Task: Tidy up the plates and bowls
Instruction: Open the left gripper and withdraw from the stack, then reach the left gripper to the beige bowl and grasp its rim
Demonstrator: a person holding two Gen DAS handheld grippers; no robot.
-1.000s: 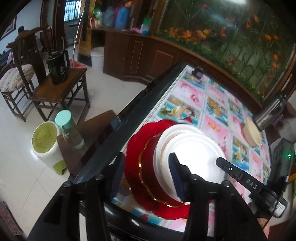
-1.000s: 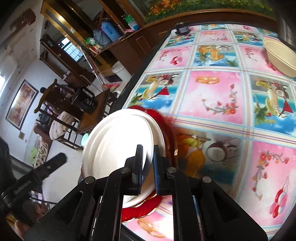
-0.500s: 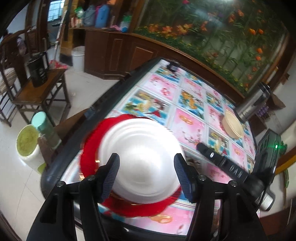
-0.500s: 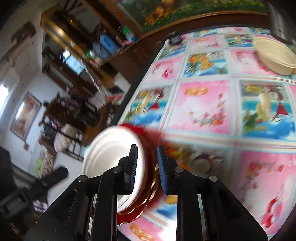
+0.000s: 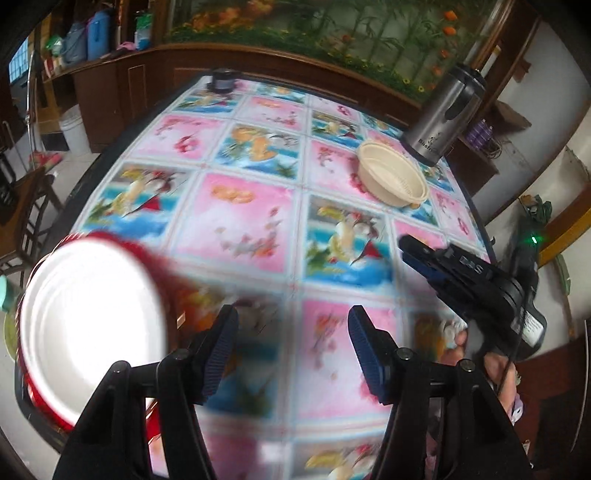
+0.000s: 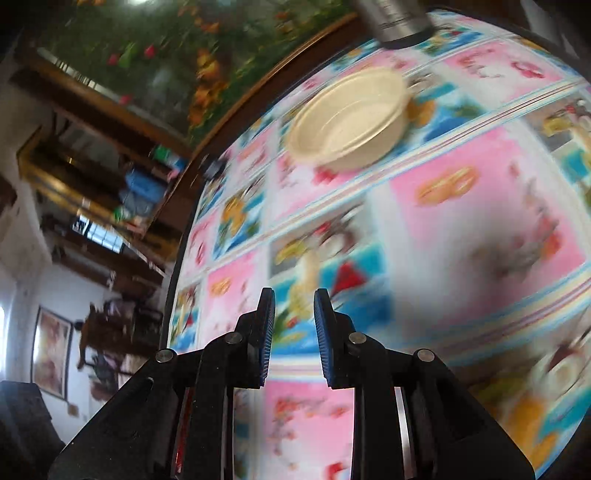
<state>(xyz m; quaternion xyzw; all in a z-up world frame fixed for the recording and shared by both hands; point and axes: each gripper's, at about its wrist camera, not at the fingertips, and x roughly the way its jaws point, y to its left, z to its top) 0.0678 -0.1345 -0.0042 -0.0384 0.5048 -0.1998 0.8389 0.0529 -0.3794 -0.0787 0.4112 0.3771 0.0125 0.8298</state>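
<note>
A stack of white plates (image 5: pixel 92 325) rests on red plates (image 5: pixel 162 267) at the table's near left corner, blurred. A cream bowl (image 5: pixel 391 181) (image 6: pixel 347 122) stands alone at the far right of the table. My left gripper (image 5: pixel 291 332) hangs open over the bare cloth, right of the stack, with nothing between its fingers. My right gripper (image 6: pixel 294 317) is open by a narrow gap and empty, pointing toward the bowl. It also shows in the left wrist view as the right gripper (image 5: pixel 408 247), low above the cloth with a hand behind it.
A patterned pink and blue cloth covers the table (image 5: pixel 240 221) (image 6: pixel 480 221). A steel flask (image 5: pixel 443 114) (image 6: pixel 395 22) stands just behind the bowl. A small dark object (image 5: pixel 223 79) sits at the far edge. Wooden cabinets line the wall beyond.
The right gripper let go of the white plate's rim and its jaws parted. Both grippers swung away from the plate stack, across the table toward the bowl. The stack now lies flat.
</note>
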